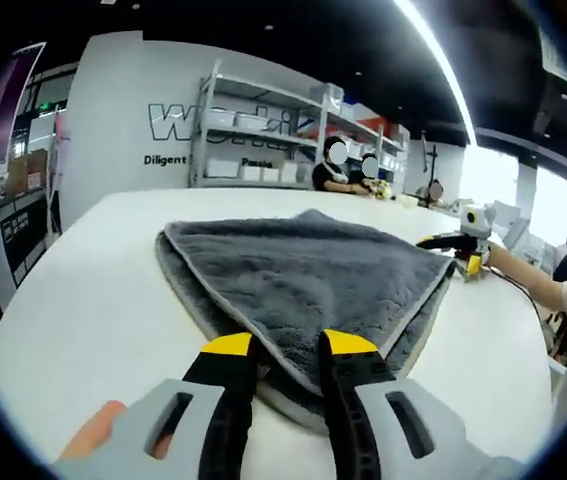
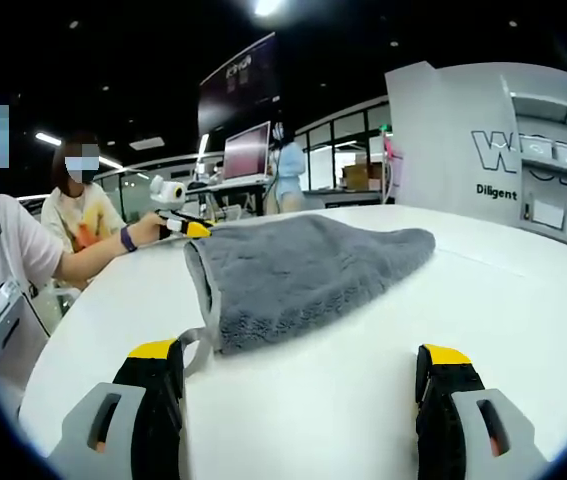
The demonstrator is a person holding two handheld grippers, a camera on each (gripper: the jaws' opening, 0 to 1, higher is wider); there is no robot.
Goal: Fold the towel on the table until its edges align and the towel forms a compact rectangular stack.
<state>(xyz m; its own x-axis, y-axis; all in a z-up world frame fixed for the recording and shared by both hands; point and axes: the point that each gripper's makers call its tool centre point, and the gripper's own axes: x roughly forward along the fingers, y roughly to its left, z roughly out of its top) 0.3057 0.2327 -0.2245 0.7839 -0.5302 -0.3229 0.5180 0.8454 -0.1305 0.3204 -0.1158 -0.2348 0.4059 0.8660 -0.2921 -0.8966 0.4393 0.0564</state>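
The towel [image 1: 303, 275] is thick grey cloth — plush, fuzzy, matt. The table [image 1: 93, 300] looks smooth and white — faintly glossy.

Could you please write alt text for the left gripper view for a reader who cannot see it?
The left gripper pinches the near corner of a folded grey towel on a white table. Another gripper sits at the towel's far right corner. Shelves line the wall behind.
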